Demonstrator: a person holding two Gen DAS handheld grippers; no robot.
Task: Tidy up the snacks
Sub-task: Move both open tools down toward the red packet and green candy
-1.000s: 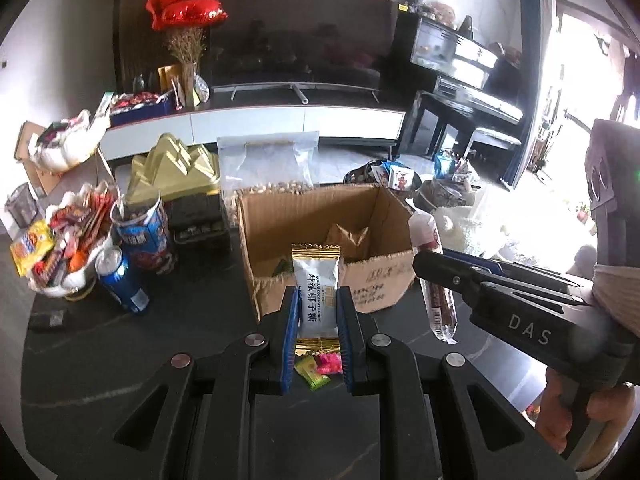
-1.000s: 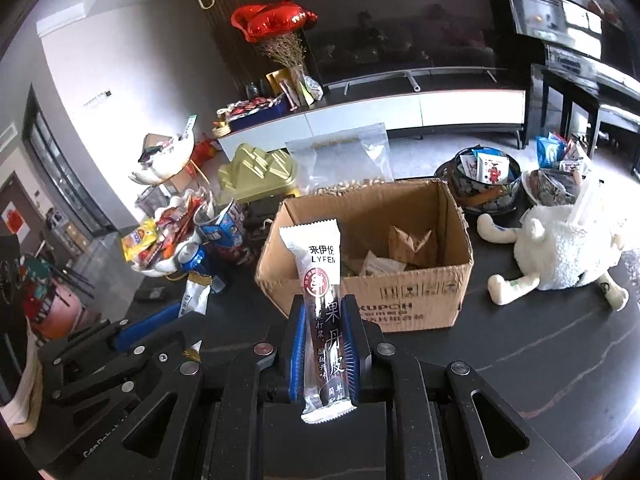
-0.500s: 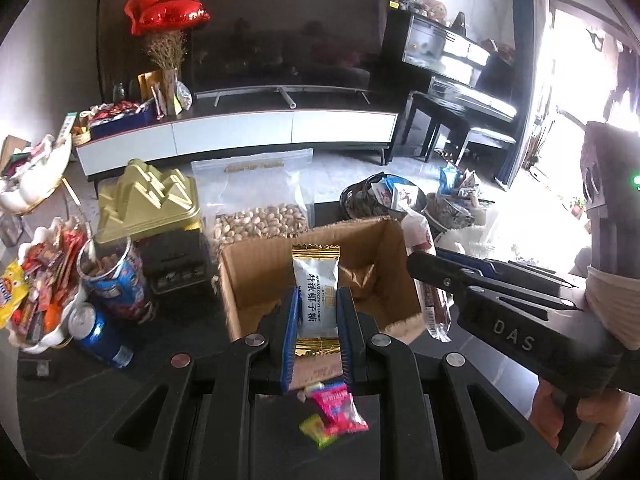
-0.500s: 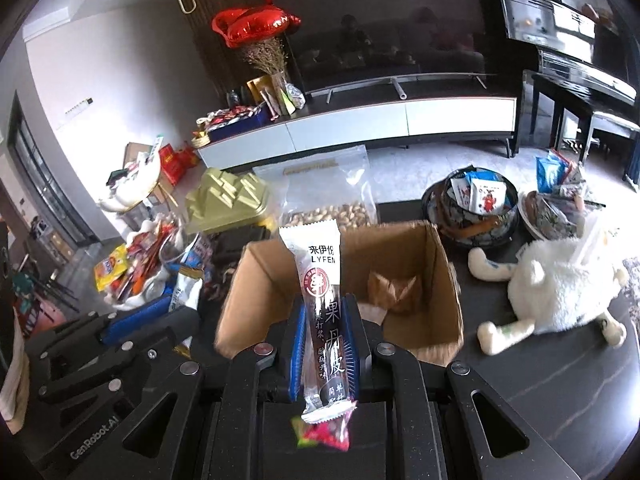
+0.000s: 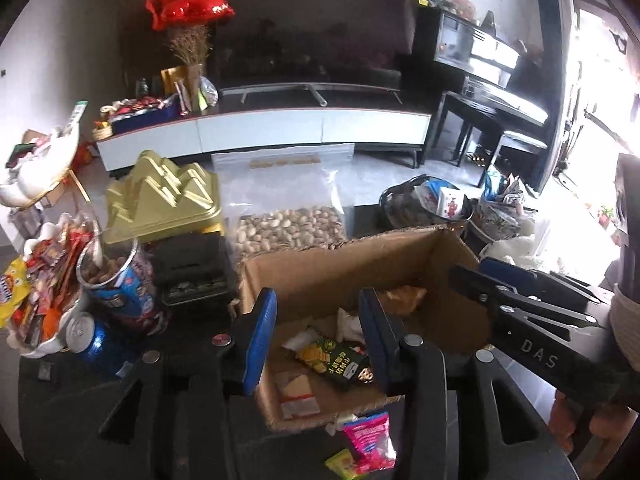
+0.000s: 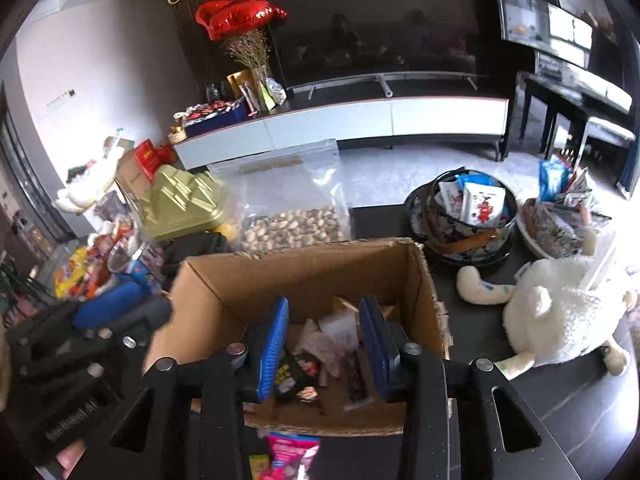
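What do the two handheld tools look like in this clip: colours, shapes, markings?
Both are matte black plastic with angular, triangular cut-outs and round silver screw heads. The left tool has two flat fingers faced with ribbed blue pads; the right tool matches, with the same blue pads. Seen from the left camera, the right one bears white "DAS" lettering on its side. No cables are visible.

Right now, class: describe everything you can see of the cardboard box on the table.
The cardboard box is plain brown corrugated card, open-topped, with frayed rims. It stands upright on the dark table, holding a loose pile of snack packets, among them a dark green one. A pink packet lies outside against its near wall. Both open grippers hover over it, touching nothing.
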